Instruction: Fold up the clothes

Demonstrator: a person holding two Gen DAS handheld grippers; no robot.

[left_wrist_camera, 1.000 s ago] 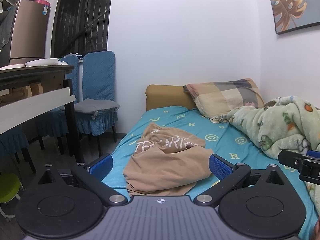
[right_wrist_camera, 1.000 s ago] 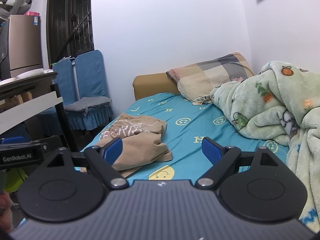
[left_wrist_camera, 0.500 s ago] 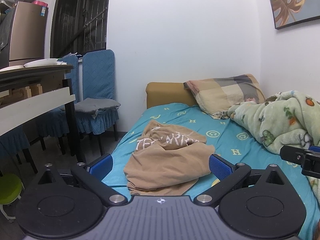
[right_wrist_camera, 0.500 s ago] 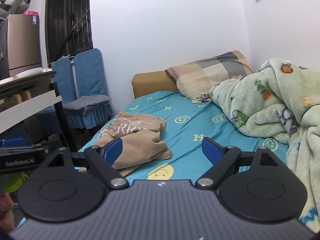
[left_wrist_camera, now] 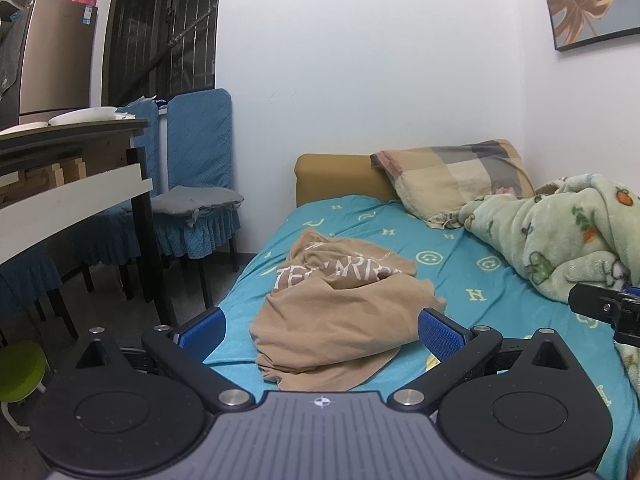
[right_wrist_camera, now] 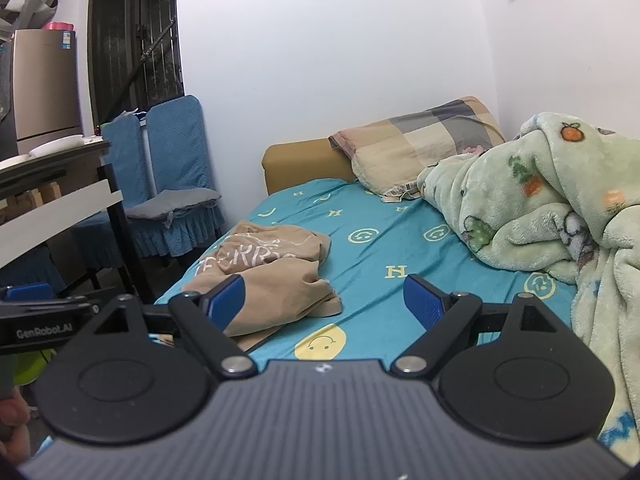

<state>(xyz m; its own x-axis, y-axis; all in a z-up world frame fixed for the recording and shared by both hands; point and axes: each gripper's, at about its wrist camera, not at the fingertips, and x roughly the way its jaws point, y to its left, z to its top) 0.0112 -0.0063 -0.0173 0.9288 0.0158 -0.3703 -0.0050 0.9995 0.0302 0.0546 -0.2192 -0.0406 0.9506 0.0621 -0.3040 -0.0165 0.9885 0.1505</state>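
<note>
1. Tan garment with white lettering lies in a crumpled heap on the turquoise bedsheet, close to the bed's left edge and near the foot end; the right wrist view shows the same heap bunched over itself.
2. Nothing is folded: no straight edge, flat panel or aligned sleeve shows, so the task appears to be at its very start.
3. Left gripper hovers in front of the heap with its blue pads spread wide, pinching nothing and not touching cloth.
4. Right gripper is likewise spread wide and empty, aimed at the sheet just right of the heap.
5. What remains, as I judge it: grasp the garment, spread it flat on the free stretch of sheet, then make each fold.
6. Green fleece blanket and checked pillow fill the bed's right side and head, apart from the garment, which limits room for laying it out.
</note>
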